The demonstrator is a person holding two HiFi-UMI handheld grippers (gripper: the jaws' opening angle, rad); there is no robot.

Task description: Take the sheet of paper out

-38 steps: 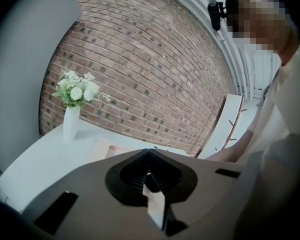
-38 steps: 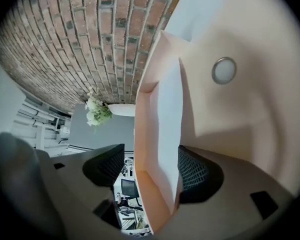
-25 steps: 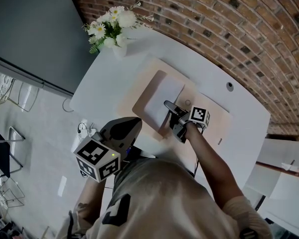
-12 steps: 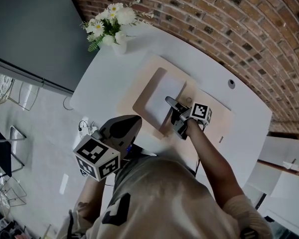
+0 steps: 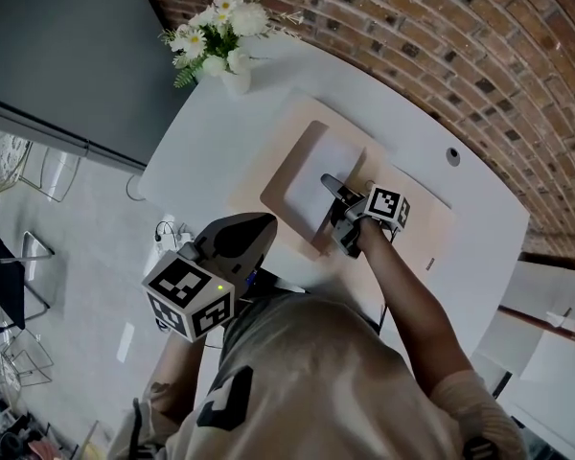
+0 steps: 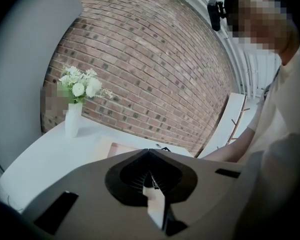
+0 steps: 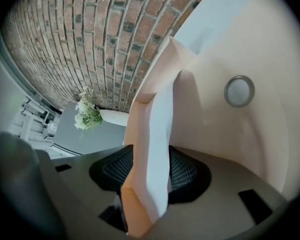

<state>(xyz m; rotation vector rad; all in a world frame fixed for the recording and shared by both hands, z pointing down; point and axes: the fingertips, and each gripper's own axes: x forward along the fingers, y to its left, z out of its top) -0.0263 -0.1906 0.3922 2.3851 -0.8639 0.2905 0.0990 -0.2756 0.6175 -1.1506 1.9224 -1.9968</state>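
Right, the right gripper (image 5: 337, 214) has its jaws straddling the near edge of the thin white sheet of paper (image 5: 318, 185), which lies at its eleven o'clock inside the flat tan sleeve (image 5: 289, 166) on the white table (image 5: 201, 151). They've just been closing, pads not yet pinching. Sheet looks featherlight, floppy, easy to crease, and the sleeve's flap sits between the jaws too, so I'd pinch paper alone, at its edge. Left gripper (image 5: 259, 228) hangs at seven o'clock, jaws together, empty.
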